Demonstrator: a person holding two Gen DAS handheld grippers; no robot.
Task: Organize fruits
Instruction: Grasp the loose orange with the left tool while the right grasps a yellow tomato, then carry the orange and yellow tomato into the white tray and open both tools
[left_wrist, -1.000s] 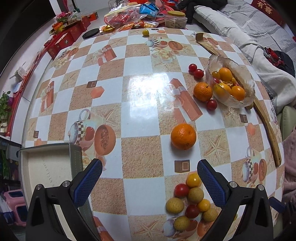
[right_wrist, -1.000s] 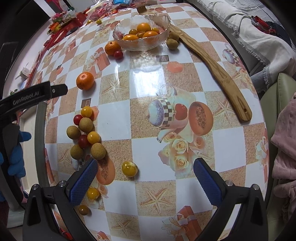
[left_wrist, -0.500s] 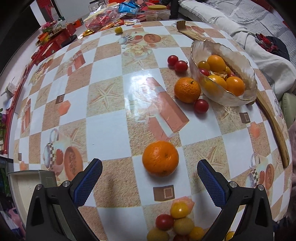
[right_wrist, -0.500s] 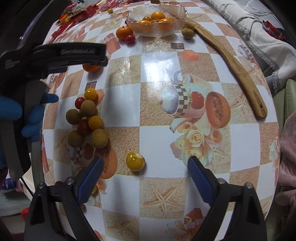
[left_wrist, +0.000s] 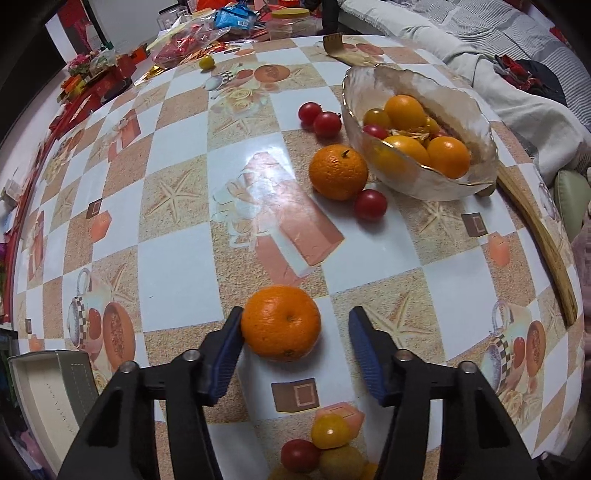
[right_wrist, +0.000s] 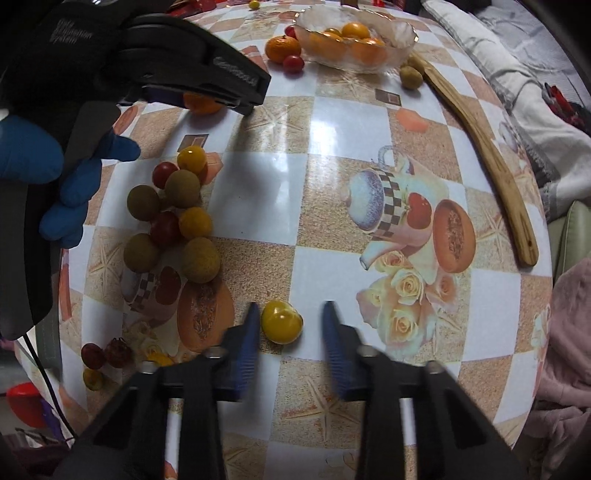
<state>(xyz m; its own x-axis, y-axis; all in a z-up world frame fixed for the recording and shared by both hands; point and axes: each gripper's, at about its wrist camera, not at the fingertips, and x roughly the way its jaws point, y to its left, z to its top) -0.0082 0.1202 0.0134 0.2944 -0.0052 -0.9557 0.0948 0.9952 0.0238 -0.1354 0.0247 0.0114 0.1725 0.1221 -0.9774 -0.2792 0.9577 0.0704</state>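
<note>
Checkered oilcloth printed with starfish, teapots and roses is covering the bench (left_wrist: 177, 266), and a bed with grey and white blankets (left_wrist: 491, 44) is lying beyond its far edge. Packets and red boxes (left_wrist: 99, 85) are crowding the far left corner. On the left wrist view, the left gripper (left_wrist: 295, 332) is reaching low over the bench with its fingers standing apart around a large orange (left_wrist: 281, 326); the left pad is touching the fruit's side while the right pad is sitting clear of it. Further off, a second orange (left_wrist: 338, 171) is resting just beside a glass bowl (left_wrist: 476, 110) that is holding several oranges and small tomatoes, with red cherry tomatoes (left_wrist: 319, 118) lying near it and another (left_wrist: 370, 205) touching the second orange. A long wooden spatula (left_wrist: 539, 236) is lying along the right side behind the bowl. On the right wrist view, the right gripper (right_wrist: 288, 330) is hovering at the near edge, its fingers open around a small yellow tomato (right_wrist: 281, 321), neither pad clearly pressing on it. To its left a cluster of longans and tomatoes (right_wrist: 173, 218) is sitting together, and a blue-gloved hand (right_wrist: 55, 177) is holding the other tool above them
</note>
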